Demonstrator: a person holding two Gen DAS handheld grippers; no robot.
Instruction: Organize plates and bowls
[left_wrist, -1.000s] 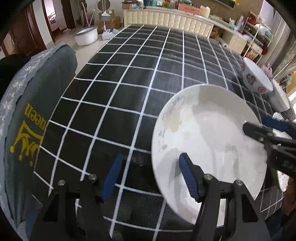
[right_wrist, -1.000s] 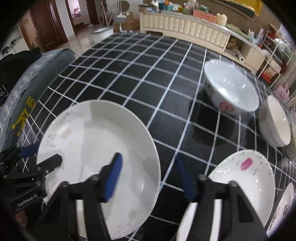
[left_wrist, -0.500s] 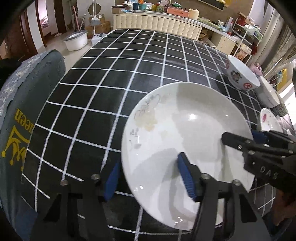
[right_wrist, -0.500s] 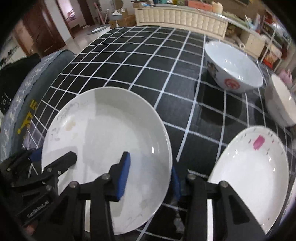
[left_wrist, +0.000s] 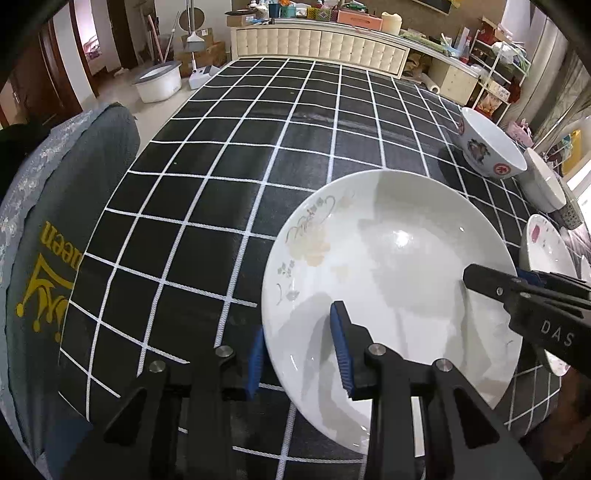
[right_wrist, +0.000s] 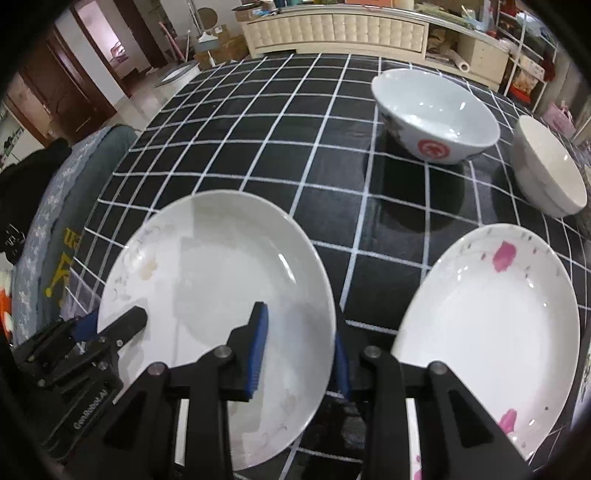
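Both tools have closed onto the floral plate (left_wrist: 388, 266); two plates, two bowls visible.

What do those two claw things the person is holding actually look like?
Both are matte black plastic. The left gripper and the right gripper each end in two angular fingers lined with ribbed blue pads, with silver bolt heads at the joints. White lettering marks the bodies: "DAS" shows on the right one, "GenRobot.AI" on the left. No cables or sleeves are visible.

Plate (right_wrist: 221, 295) left of second plate (right_wrist: 491, 325); two bowls (right_wrist: 436, 114) behind, on table (right_wrist: 258, 129).
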